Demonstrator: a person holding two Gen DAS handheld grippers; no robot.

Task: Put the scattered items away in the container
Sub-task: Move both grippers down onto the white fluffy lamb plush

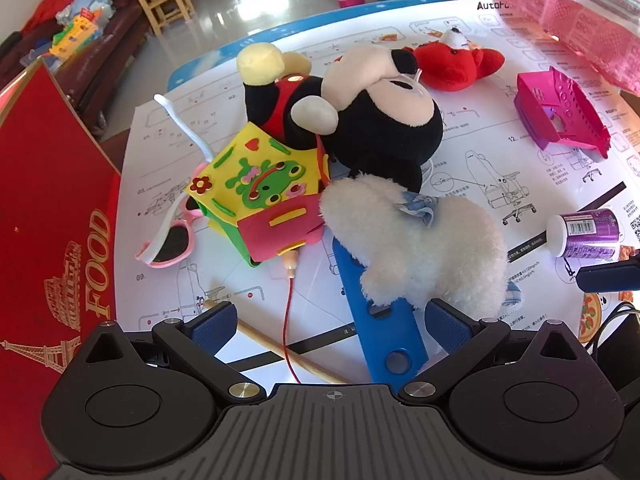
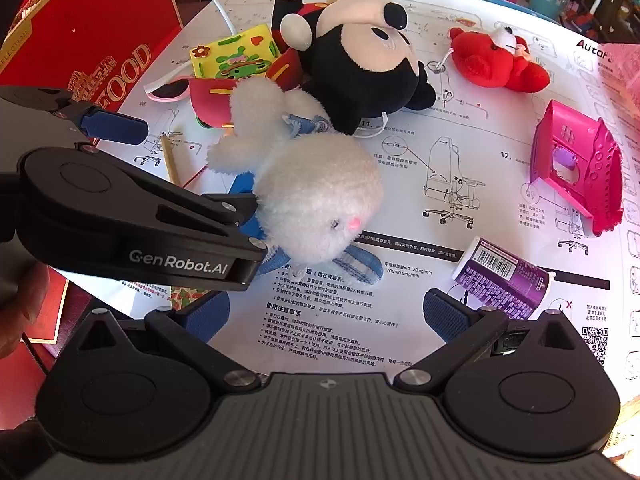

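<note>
A white fluffy plush (image 1: 420, 248) lies on a blue plastic strip (image 1: 380, 344), just ahead of my left gripper (image 1: 330, 324). That gripper is open; only the strip, a wooden stick (image 1: 280, 352) and a red string lie between its pads. My right gripper (image 2: 326, 316) is also open over printed paper, with the white plush (image 2: 316, 196) ahead of it and nothing between its fingers. Behind lie a black mouse plush (image 1: 372, 120), a yellow foam frog box (image 1: 256, 188) and pink sunglasses (image 1: 168, 244). The red "FOOD" box (image 1: 52, 220) stands at the left.
A red plush (image 2: 496, 60), a pink plastic toy (image 2: 576, 168) and a purple bottle (image 2: 504, 280) lie to the right on the instruction sheet (image 2: 460, 128). A pink bag (image 1: 580, 12) sits at the far right. The left gripper (image 2: 188, 172) reaches in beside the white plush.
</note>
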